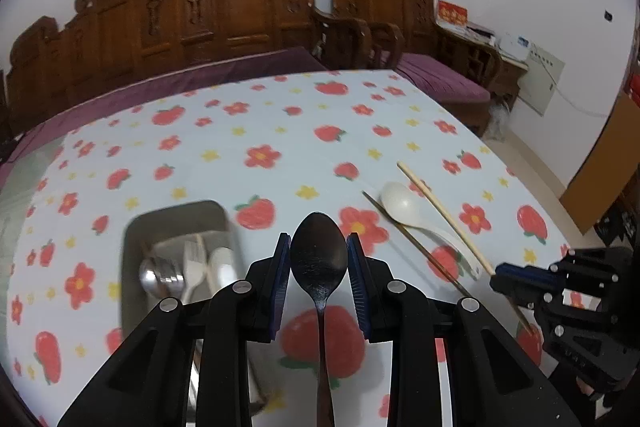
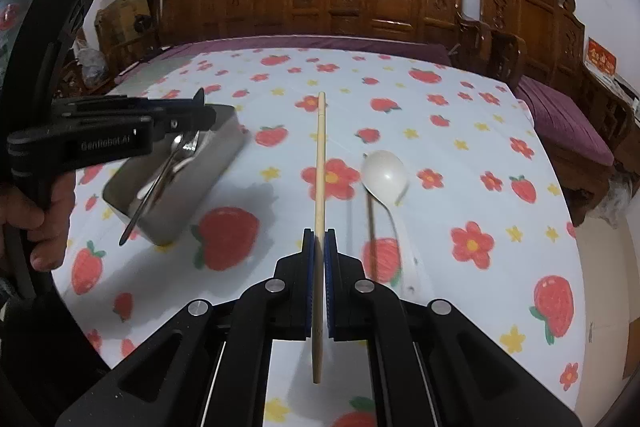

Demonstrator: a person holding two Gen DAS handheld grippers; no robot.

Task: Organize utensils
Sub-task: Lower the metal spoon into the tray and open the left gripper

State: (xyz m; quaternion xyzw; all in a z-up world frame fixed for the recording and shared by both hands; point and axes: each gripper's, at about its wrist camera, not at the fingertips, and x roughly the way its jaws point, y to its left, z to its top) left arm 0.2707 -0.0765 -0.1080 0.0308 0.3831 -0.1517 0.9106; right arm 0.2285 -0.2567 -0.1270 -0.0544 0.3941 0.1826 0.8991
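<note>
Mid-sorting: left gripper grasping a dark spoon, right gripper clenched on a chopstick. Next: lowering both into the tray at ten o'clock.

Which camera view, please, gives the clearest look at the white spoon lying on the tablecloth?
The left wrist view: the white spoon shows whole there, bowl facing up and handle running between a pale chopstick and a dark chopstick. The right wrist view shows its bowl blurred and its handle faint.
</note>
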